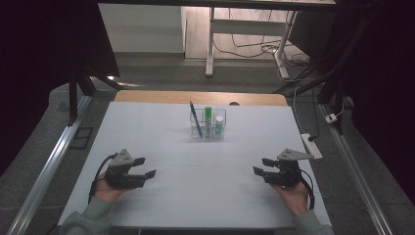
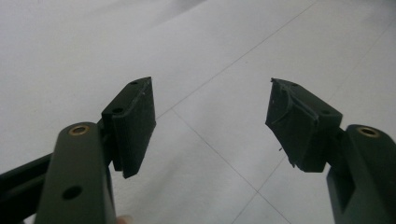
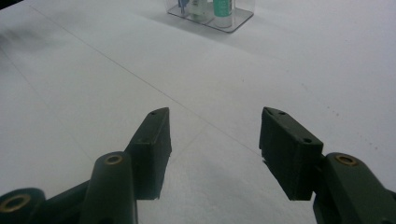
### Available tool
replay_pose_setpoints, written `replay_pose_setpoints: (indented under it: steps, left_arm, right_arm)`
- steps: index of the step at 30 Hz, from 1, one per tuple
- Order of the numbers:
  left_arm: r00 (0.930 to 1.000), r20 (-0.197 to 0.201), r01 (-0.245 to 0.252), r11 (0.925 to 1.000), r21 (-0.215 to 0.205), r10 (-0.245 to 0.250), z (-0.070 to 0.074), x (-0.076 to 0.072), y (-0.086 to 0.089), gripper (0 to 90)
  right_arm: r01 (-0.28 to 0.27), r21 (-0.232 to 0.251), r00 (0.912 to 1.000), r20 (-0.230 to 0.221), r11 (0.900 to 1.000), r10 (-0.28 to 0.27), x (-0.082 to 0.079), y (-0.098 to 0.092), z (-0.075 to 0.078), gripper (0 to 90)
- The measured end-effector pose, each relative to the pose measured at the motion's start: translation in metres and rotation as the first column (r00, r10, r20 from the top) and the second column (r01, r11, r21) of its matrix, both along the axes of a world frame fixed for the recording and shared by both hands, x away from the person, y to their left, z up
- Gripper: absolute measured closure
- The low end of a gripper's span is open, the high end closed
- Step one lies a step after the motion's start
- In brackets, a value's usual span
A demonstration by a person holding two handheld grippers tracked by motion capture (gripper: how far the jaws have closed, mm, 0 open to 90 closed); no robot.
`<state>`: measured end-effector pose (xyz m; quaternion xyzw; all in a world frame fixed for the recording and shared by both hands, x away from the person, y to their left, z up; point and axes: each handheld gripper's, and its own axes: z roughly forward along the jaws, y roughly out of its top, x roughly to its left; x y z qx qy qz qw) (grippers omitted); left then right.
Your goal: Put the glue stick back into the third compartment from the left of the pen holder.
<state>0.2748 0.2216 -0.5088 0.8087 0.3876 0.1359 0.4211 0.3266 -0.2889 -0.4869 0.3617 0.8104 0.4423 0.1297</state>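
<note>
White table (image 1: 161, 147) bare around you; clear organiser (image 1: 207, 131) upper centre, pen, tubes inside untouched. Left gripper (image 1: 145, 167), right gripper (image 1: 262, 166) gape, hold nothing. All work ahead.

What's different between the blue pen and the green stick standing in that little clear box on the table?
The blue pen is thin and dark, and it leans, its top tipped toward the left. The green stick is thicker, bright green above and paler below, and stands about straight. The pen also reaches a bit higher above the clear box. Both stand in that box, at its left and middle, far from the grippers.
</note>
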Motion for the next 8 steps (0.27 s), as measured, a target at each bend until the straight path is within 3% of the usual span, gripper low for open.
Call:
replay_pose_setpoints:
  steps: [8]
  left_arm:
    - [1.0000,0.004,-0.002,1.0000,-0.002,0.002,0.0003,-0.0004,0.0002,32.4]
  right_arm:
    - [-0.002,0.008,1.0000,-0.001,1.000,0.002,-0.0007,-0.0018,-0.0009,41.9]
